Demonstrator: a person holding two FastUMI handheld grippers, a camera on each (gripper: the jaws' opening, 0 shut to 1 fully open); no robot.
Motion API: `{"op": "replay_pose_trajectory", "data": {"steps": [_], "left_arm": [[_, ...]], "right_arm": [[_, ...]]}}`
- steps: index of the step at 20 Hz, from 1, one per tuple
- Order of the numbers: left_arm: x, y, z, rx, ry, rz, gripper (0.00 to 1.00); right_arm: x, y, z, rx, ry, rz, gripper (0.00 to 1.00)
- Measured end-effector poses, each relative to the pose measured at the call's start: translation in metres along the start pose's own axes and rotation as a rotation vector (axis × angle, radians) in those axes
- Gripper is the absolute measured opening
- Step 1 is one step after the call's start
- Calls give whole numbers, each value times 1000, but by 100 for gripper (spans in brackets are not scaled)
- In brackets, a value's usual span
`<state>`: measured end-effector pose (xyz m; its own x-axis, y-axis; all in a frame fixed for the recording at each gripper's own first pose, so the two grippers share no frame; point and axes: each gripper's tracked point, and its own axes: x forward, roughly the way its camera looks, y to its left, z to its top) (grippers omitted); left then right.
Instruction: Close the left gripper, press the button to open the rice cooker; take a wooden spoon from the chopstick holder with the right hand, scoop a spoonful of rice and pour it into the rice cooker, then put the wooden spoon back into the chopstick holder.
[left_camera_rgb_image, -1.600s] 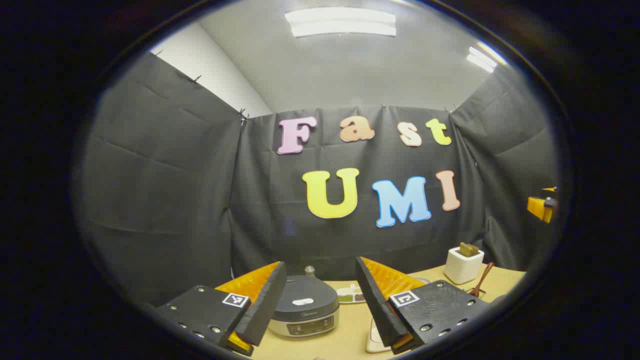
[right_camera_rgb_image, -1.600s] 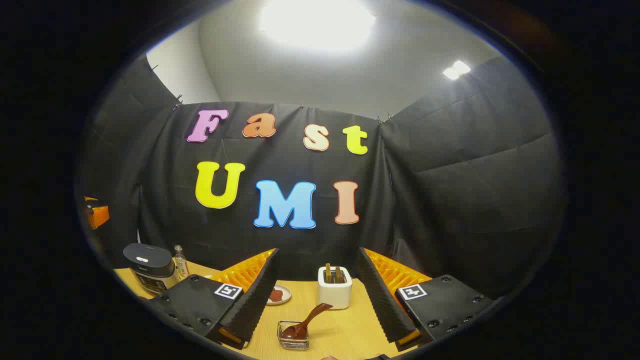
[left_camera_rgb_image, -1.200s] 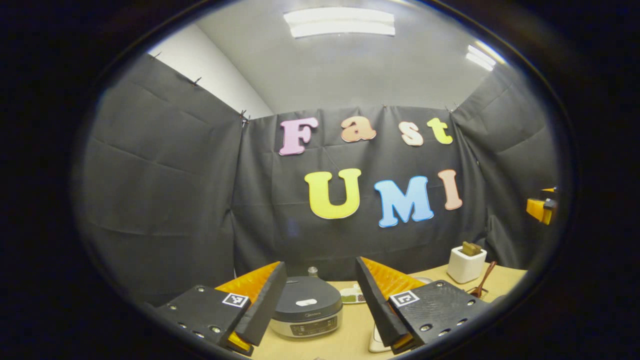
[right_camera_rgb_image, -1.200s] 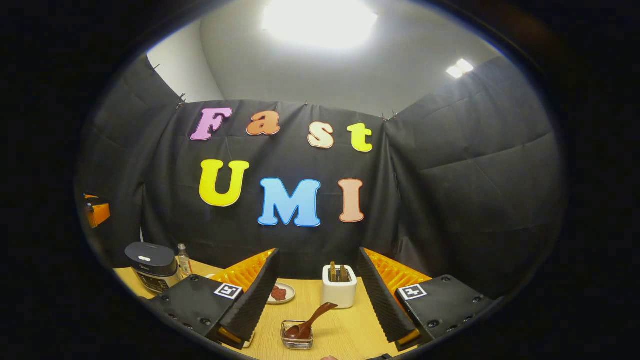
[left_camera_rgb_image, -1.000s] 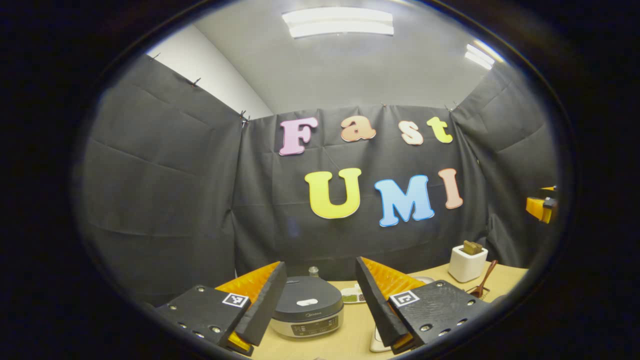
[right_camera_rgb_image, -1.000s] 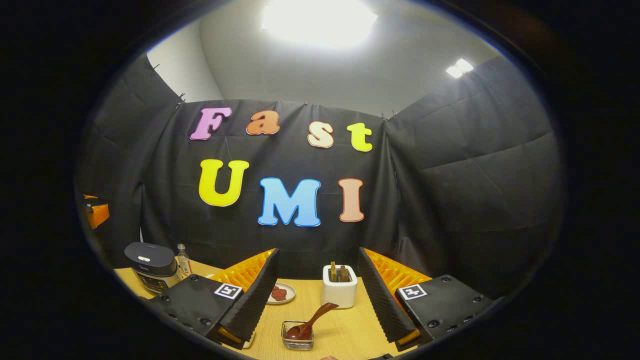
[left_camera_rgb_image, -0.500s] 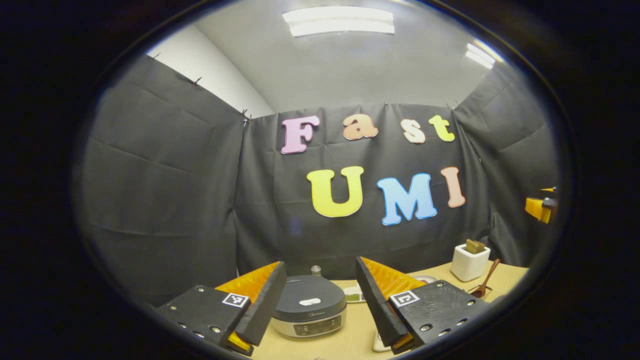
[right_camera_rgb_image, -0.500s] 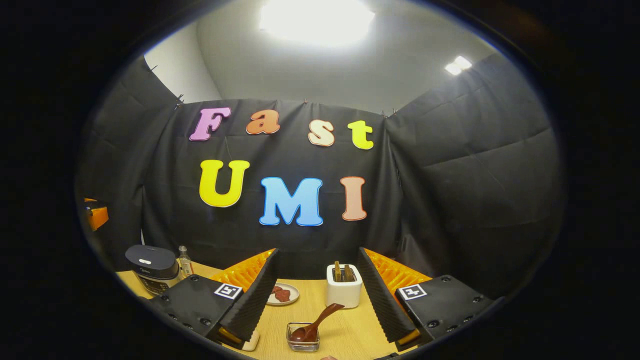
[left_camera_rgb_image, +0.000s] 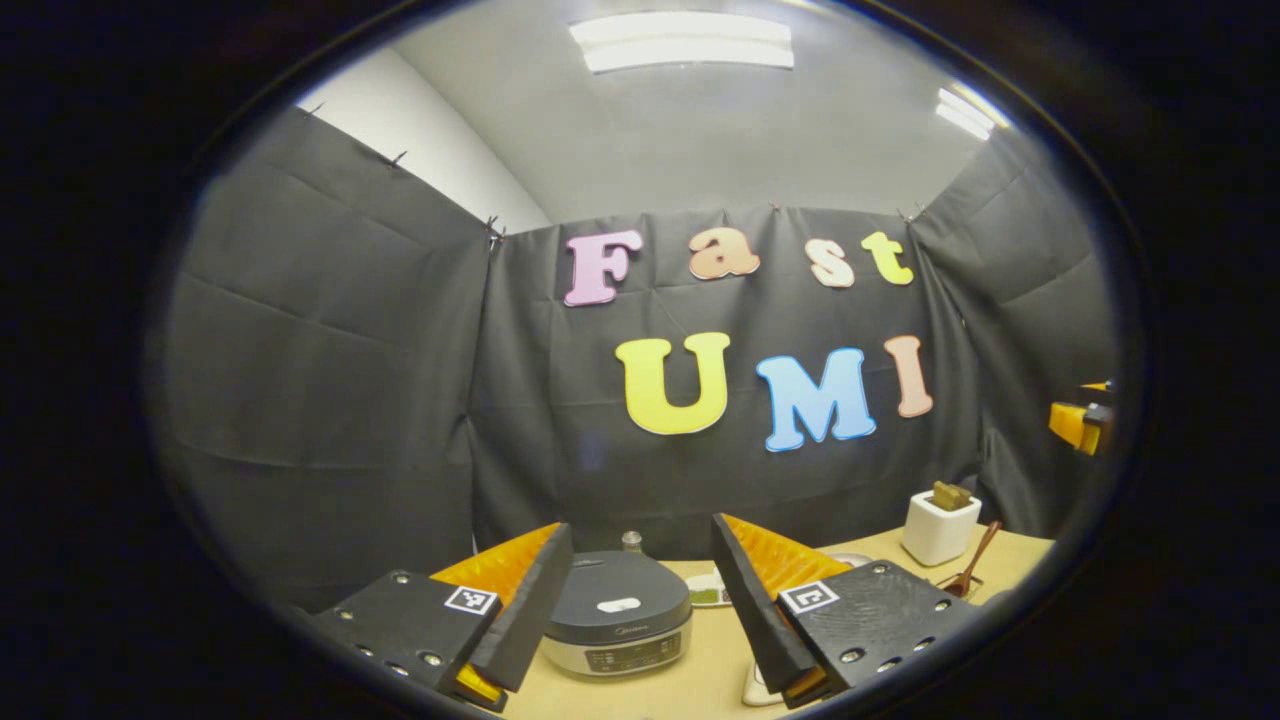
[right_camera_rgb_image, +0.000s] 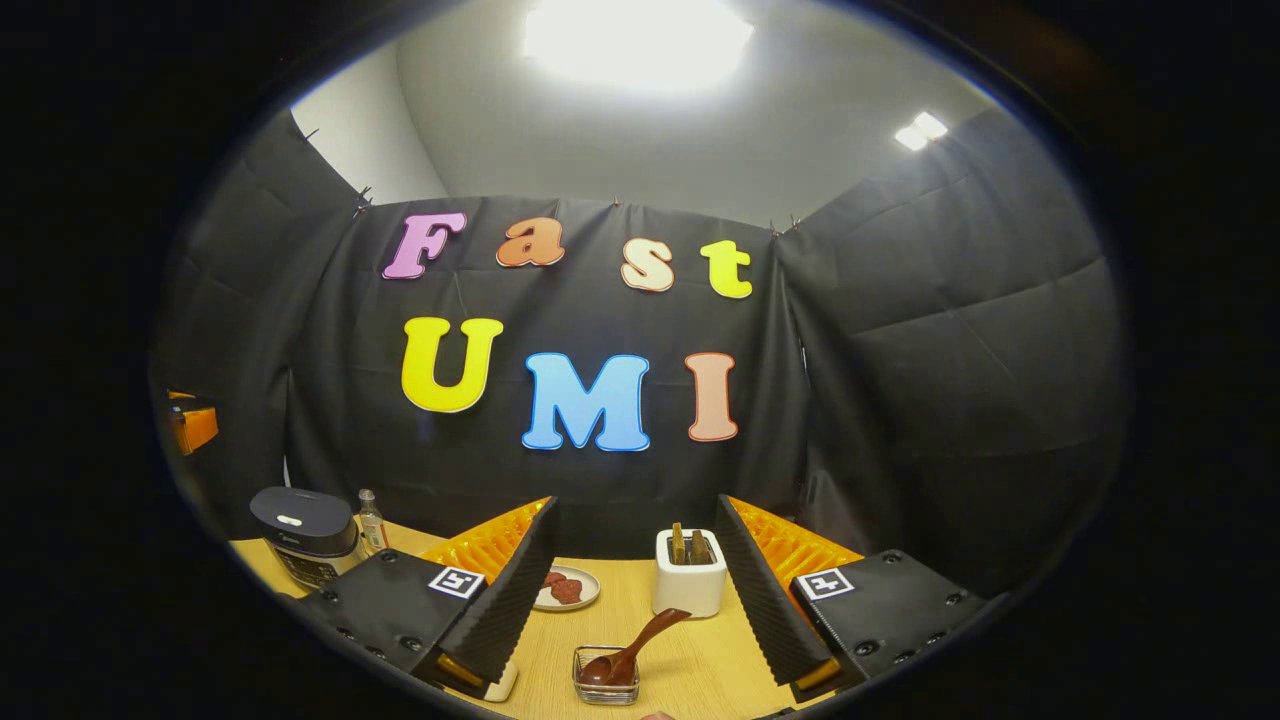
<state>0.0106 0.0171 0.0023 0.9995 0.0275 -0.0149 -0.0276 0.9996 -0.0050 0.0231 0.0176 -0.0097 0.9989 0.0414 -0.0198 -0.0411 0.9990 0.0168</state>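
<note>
Little has shifted since the earlier frames; the rice cooker (left_camera_rgb_image: 618, 612) sits slightly higher, bottom centre of the left gripper view, lid down, between the spread fingers of the left gripper (left_camera_rgb_image: 632, 600). In the right gripper view, the right gripper (right_camera_rgb_image: 636, 590), jaws apart, frames the chopstick holder (right_camera_rgb_image: 689, 585) and, nearer, the wooden spoon (right_camera_rgb_image: 632, 652).

Each of the left gripper (left_camera_rgb_image: 640, 612) and the right gripper (right_camera_rgb_image: 636, 602) is built from two black blocks studded with small silver screws. A square black-and-white marker is fixed to each block. The fingers (left_camera_rgb_image: 528, 608) are faced with dark ribbed foam on their inner sides and backed by ridged orange plastic, seen likewise on the right gripper's fingers (right_camera_rgb_image: 762, 596).
</note>
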Motion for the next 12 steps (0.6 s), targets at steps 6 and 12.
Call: {"op": "replay_pose_trajectory", "data": {"steps": [6, 12], "left_arm": [[-2, -3, 9, 11, -5, -2, 86], [4, -22, 20, 36, -12, 22, 71]], "right_arm": [[0, -12, -4, -1, 2, 14, 98], [0, -32, -8, 8, -1, 43, 97]]}}
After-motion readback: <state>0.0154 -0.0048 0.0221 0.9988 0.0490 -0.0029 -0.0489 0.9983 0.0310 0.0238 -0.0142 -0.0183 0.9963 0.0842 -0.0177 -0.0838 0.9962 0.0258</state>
